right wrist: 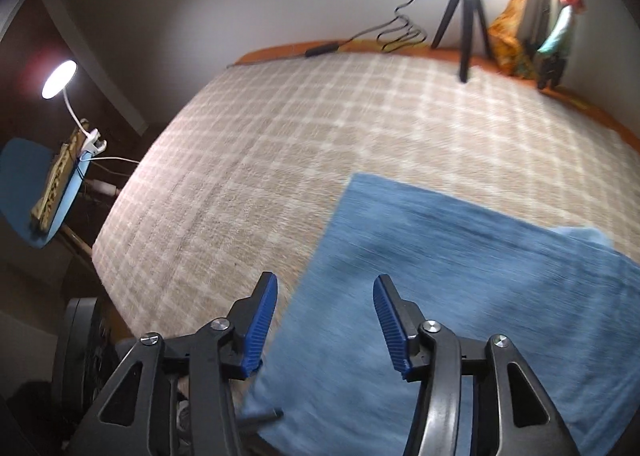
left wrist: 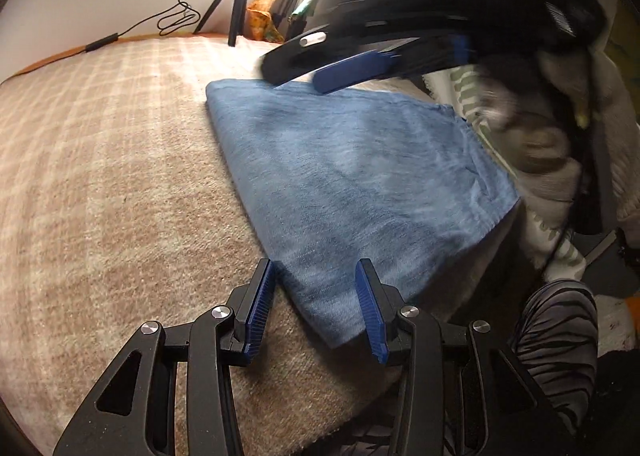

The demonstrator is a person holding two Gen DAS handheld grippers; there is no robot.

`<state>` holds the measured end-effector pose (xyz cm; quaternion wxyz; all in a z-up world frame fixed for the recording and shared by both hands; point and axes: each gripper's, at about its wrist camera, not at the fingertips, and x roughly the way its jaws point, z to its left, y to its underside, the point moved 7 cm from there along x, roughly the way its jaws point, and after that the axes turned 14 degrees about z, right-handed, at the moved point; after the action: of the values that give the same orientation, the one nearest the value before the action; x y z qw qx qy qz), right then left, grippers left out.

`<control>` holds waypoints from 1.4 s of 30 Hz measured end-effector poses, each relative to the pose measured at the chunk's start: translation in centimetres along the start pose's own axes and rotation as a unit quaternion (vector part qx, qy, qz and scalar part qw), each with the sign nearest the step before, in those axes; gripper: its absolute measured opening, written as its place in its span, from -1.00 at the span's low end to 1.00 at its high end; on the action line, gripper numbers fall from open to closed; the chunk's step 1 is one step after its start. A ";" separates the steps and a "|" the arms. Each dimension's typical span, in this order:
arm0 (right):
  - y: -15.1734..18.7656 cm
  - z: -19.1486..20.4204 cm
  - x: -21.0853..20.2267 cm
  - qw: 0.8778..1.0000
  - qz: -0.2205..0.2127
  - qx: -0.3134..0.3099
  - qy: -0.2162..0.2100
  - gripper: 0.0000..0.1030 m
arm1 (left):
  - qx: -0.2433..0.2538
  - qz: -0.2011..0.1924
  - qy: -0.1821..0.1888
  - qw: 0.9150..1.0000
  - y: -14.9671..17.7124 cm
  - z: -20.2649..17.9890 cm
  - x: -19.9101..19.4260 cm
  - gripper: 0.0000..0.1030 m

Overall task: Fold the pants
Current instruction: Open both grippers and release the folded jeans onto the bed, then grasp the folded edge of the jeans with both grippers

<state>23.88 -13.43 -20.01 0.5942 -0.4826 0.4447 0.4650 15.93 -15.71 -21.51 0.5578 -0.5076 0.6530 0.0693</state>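
The pants lie folded into a flat blue block on the plaid blanket, close to the bed's near edge. Their left fold edge runs straight, and beyond it the blanket stretches bare toward the wall. In the right wrist view the same open stretch of blanket reaches back to an orange strip along the wall, where a black tripod stands with a cable coiled beside it. Off the bed's left side sits a blue chair with a lit clip lamp.

No container shows in either view.

The left gripper hangs with its jaws spread apart, holding nothing. The near corner of the pants lies between and below its fingers — whether they touch the cloth cannot be told.

The right gripper is also spread wide and empty, above the pants, with the left fold edge running down between its jaws. In the left wrist view this gripper appears blurred at the far end of the pants, its tips near the cloth.

To the right of the pants, at the bed's edge, lies a heap of other fabric.
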 end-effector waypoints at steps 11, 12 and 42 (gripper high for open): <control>-3.7 2.1 6.7 0.992 0.101 -0.005 0.076 0.04 | -0.026 -0.022 0.039 0.999 1.1 1.4 -1.0 -0.22; -3.8 2.1 7.1 0.991 0.109 -0.005 0.082 0.04 | -0.029 -0.023 0.043 0.998 1.1 1.5 -1.0 -0.22; -4.1 -0.4 1.3 0.998 0.036 0.010 0.053 -0.72 | -0.125 -0.079 0.181 0.972 -0.2 5.4 -4.4 -0.68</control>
<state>28.11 -14.05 -20.68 0.5574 -0.4839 0.4978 0.4554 18.96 -9.72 -19.93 0.3663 -0.6274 0.6871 0.0135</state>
